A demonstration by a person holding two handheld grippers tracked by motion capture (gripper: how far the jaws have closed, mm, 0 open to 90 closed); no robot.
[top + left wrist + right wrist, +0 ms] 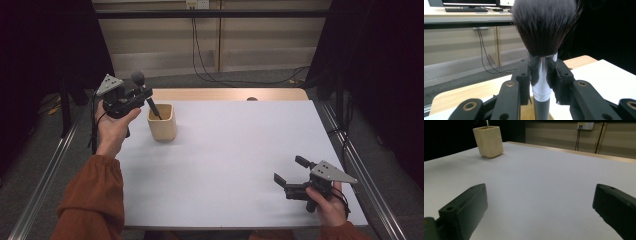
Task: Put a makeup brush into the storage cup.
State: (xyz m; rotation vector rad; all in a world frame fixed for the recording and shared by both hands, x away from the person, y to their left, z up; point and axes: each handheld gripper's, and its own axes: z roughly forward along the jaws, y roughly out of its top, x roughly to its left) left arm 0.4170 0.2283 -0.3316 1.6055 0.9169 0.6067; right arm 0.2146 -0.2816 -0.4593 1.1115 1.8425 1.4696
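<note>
A cream square cup (162, 122) stands on the white table top (235, 160) at the back left; the right gripper view has the cup (488, 141) far off at the upper left. My left gripper (141, 95) is shut on a makeup brush (145, 95) with a dark bristle head (545, 25) and a silver ferrule (541, 80). The brush leans with its handle tip down inside the cup. My right gripper (289, 169) rests low at the front right, open, its black fingers (464, 207) wide apart with nothing between them.
A wooden strip (225, 94) runs along the table's far edge, with cables (210, 75) on the floor behind. Metal rails (45, 175) flank the table on both sides. Dark curtains stand at left and right.
</note>
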